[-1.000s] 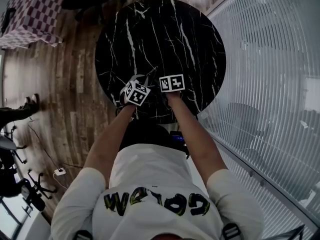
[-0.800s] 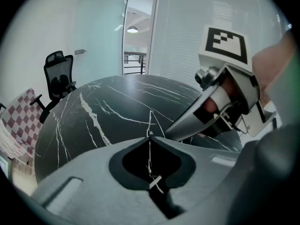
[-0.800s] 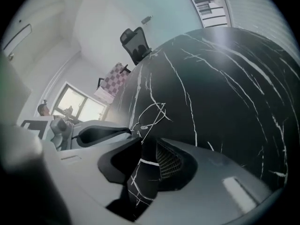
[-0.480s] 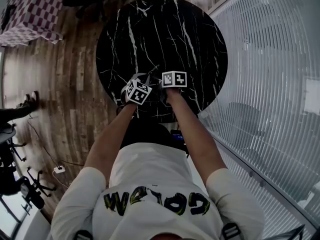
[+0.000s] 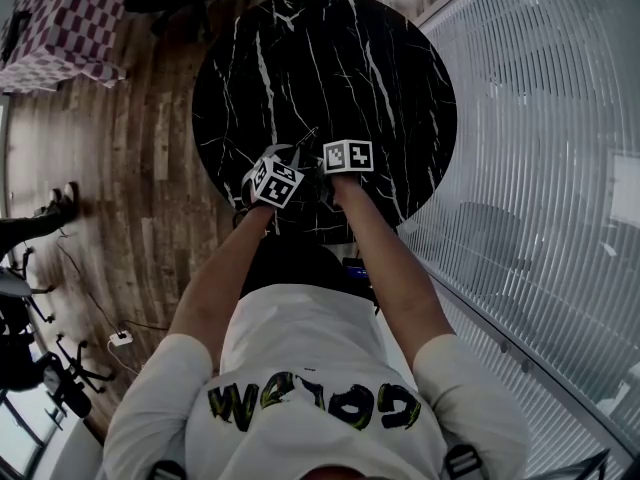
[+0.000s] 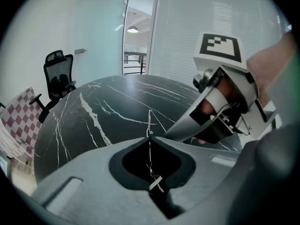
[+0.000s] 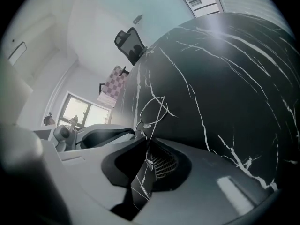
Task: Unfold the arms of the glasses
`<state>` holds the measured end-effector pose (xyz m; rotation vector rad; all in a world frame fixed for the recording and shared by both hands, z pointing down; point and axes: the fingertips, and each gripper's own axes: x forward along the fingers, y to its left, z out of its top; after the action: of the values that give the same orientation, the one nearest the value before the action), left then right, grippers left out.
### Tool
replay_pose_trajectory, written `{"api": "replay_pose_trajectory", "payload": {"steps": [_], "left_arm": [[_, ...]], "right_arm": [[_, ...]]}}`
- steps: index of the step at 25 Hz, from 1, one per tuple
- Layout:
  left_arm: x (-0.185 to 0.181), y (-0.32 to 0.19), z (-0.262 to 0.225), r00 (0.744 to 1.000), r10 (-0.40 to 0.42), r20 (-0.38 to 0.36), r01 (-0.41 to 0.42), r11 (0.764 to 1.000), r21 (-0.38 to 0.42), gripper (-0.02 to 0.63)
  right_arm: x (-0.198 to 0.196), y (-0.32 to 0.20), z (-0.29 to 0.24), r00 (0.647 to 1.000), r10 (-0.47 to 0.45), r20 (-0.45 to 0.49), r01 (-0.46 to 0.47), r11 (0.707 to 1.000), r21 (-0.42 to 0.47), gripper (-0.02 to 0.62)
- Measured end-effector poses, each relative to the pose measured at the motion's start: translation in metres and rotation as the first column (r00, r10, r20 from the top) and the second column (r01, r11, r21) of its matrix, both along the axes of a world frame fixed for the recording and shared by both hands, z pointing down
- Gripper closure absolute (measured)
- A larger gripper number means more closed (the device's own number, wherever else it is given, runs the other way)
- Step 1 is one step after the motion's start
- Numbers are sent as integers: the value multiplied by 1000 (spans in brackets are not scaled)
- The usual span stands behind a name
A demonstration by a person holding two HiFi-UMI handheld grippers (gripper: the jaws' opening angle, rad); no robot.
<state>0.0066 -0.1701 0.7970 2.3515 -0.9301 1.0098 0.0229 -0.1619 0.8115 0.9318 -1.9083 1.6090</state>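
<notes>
The glasses (image 7: 151, 111), a thin wire pair, sit right at the fingertips of both grippers, caught between the two. In the right gripper view their wire rims loop out just past the fingertips, against the dark tabletop; whether they touch it I cannot tell.

The left gripper (image 6: 150, 138) has its fingers (image 6: 93, 172) pressed together on a thin wire of the frame. The wire runs through the hollow behind the tips and sticks up a little beyond them. The right gripper (image 7: 144, 136) meets it from the side, tips almost touching tips. Its jaws have just been closing, and its fingers (image 7: 206, 172) now pinch another thin wire of the glasses, which runs back through the hollow between them.

Behind the fingers, the left marker cube (image 5: 274, 184) and the right marker cube (image 5: 347, 156) stand side by side, close together. The left forearm (image 5: 225, 268) and the right forearm (image 5: 385, 258) reach back from them to the person.

Under the fingertips lies the near part of a round black table (image 5: 330, 58) veined with white. Well beyond the fingers, past the table's far edge, stand a black office chair (image 6: 58, 76) and a checked cloth (image 5: 65, 28). A wood floor (image 5: 150, 168) surrounds the table. Off to the right of the right gripper's fingers runs a slatted glass wall (image 5: 540, 118).
</notes>
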Motion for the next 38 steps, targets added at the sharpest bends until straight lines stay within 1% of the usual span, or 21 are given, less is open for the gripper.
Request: {"api": "replay_pose_trajectory", "payload": {"steps": [7,11,16,20,22,24,27,30,33,35,36,38], "left_arm": [[-3,0,0,1000,9,8,-9,1000,0,598],[-3,0,-1,1000,17,10,-17,1000,-7,598],[-3,2,-1,1000,26,10,-26,1000,-14,598],[0,5,-1,999,36,9,-36,999,-21,598],[1,7,-1,999,43,9,-43,999,-24,598],[1,8,-1,999,49,12,-48,998,-28,598],[1,9,0,998,58,17,-57,998,-30,598],[1,10,-1,998,66,17,-66,997,-32,598],[2,11,-2,997,74,19,-73,997,-33,598],[2,13,-2,997,77,20,-76,997,-35,598],[2,13,-2,997,76,21,-75,997,-35,598],[3,14,-1,997,73,23,-72,997,-37,598]], "right_arm": [[13,4,0,1000,-6,-6,6,1000,-13,582],[25,6,0,999,-27,-32,26,999,-21,591],[42,8,2,989,-99,-108,98,995,-19,592],[52,9,3,967,-179,-183,181,983,-5,591],[56,9,3,944,-230,-236,239,971,9,592],[61,9,2,912,-286,-296,306,952,24,592],[66,8,1,853,-361,-377,404,914,41,592],[70,5,-2,798,-412,-439,481,875,53,592],[75,2,1,731,-458,-506,559,827,60,592],[74,-2,-1,684,-484,-546,618,782,81,591],[73,-3,-4,662,-489,-568,642,761,92,591],[72,-6,-7,628,-487,-607,672,733,108,592]]}}
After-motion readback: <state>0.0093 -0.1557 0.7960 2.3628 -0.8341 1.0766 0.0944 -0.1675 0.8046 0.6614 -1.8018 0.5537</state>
